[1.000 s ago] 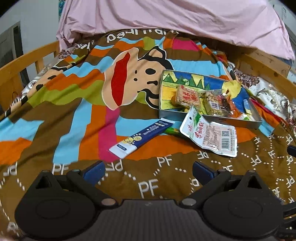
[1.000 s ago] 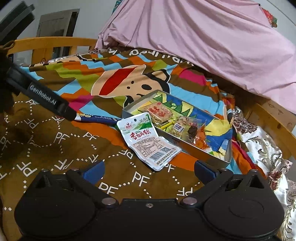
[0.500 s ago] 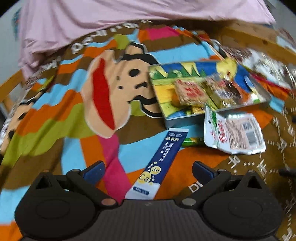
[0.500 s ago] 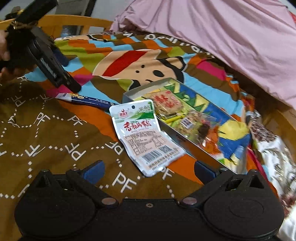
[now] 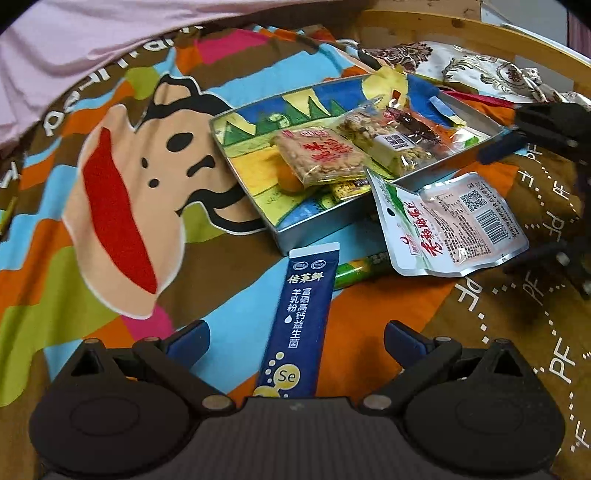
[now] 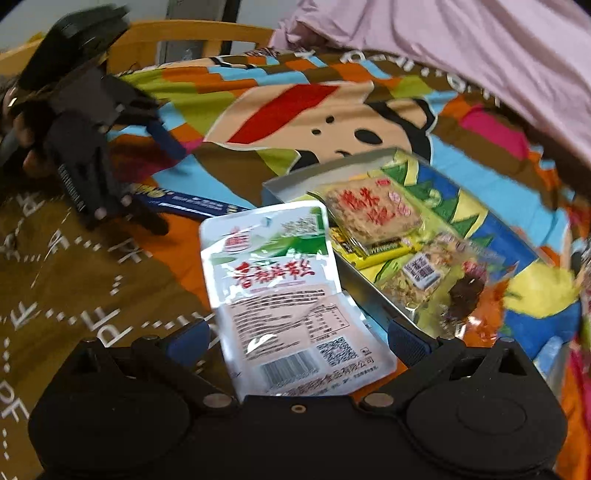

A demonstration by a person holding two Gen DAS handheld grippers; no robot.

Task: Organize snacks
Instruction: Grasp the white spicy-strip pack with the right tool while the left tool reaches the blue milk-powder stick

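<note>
A metal tin tray (image 5: 317,225) with a colourful lining lies on the blanket and holds several wrapped snacks, among them a rice cracker pack (image 5: 321,155). A dark blue stick sachet (image 5: 301,321) lies between the open fingers of my left gripper (image 5: 297,338). A white and green snack pouch (image 6: 291,295) lies between the open fingers of my right gripper (image 6: 299,338), leaning on the tray (image 6: 365,291). The pouch also shows in the left wrist view (image 5: 450,225). A green stick (image 5: 360,269) lies partly under it.
Everything lies on a bed with a colourful monkey-print blanket (image 5: 122,192). A pink quilt (image 6: 480,48) is heaped at the far side. A wooden bed rail (image 5: 461,33) runs along the right. A floral cloth (image 5: 480,70) lies beyond the tray.
Both grippers have moved forward and down. The blue sachet now lies between my left fingers and the white pouch between my right fingers. Both stay open.
</note>
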